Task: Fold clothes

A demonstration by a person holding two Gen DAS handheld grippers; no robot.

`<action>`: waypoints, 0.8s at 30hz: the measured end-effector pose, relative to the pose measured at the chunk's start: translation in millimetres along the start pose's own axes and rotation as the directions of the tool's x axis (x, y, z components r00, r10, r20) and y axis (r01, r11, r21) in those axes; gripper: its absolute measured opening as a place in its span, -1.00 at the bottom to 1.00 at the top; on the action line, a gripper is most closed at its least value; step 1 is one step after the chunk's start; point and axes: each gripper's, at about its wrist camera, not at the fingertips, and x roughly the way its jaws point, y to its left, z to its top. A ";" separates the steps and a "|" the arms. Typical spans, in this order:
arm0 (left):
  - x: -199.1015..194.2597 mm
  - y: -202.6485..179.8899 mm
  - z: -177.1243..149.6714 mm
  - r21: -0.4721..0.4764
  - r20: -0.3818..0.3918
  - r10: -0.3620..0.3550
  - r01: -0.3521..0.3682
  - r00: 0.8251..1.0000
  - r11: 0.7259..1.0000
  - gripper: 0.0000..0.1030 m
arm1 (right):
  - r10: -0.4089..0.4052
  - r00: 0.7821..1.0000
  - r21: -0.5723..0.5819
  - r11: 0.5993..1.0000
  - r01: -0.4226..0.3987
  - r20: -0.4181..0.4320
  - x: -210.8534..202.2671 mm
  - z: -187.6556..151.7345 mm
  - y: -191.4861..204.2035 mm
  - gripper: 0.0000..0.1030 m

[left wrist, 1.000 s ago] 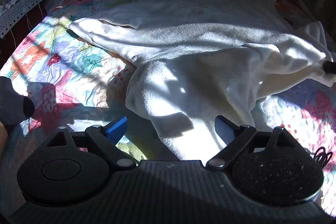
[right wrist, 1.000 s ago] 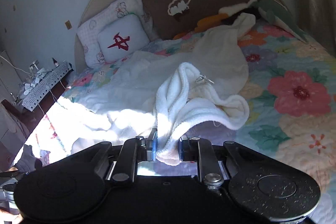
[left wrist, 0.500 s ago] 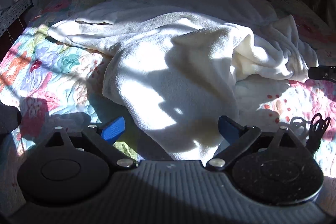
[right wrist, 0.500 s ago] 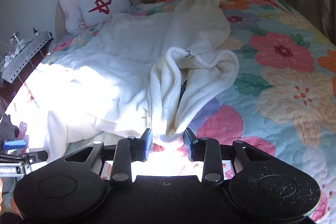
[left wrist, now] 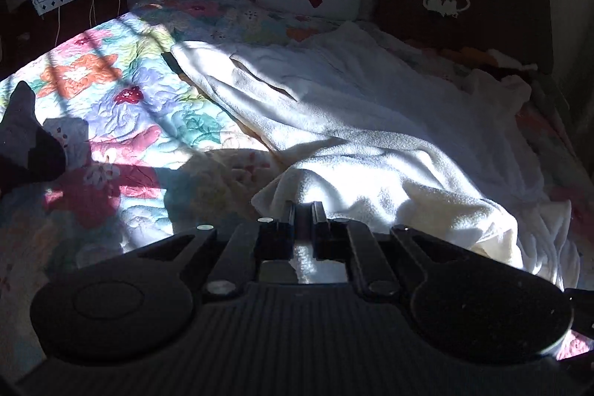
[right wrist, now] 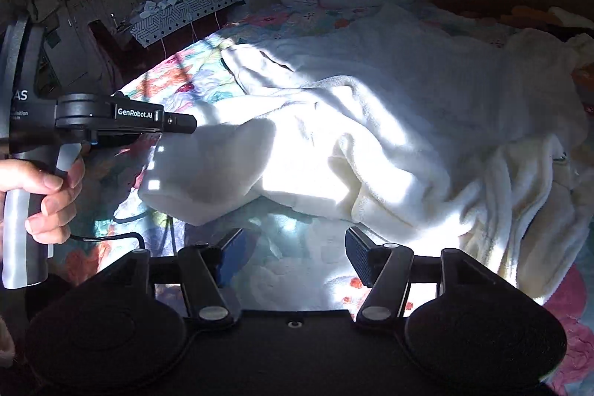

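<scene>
Now my left gripper (left wrist: 304, 210) has clamped the white robe (left wrist: 371, 143)'s near-edge corner; my right gripper (right wrist: 293, 257) has just let go, jaws apart.

The left gripper (left wrist: 304, 210) has its jaws squeezed together, a bare hand (right wrist: 44, 195) wrapped round its handle. The right gripper (right wrist: 293, 257) has jaws wide apart, just opening, nothing between them.

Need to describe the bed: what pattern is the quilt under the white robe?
Bright multicolour floral quilt, clearest in the right wrist view.
</scene>
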 end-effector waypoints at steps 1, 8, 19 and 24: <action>-0.8 1.8 -1.2 -0.003 -0.002 -0.006 0.005 1.000 1.000 -0.85 | 0.003 1.000 0.001 1.000 -0.003 -0.001 7.9 0.8 4.2 0.28; -1.4 -3.6 -4.7 0.057 -0.022 0.016 -0.015 1.000 0.998 -0.85 | 0.025 0.999 -0.068 0.997 -0.028 -0.035 38.8 10.7 41.2 0.28; -0.9 -5.0 -5.5 0.040 -0.033 0.020 -0.019 0.999 0.999 -0.85 | -0.021 1.000 -0.057 0.998 0.022 0.013 27.2 6.5 31.5 0.33; 0.0 3.5 1.2 -0.018 -0.038 -0.028 0.028 0.999 0.999 -0.85 | -0.022 1.000 -0.045 0.999 0.022 0.003 34.5 10.0 35.3 0.33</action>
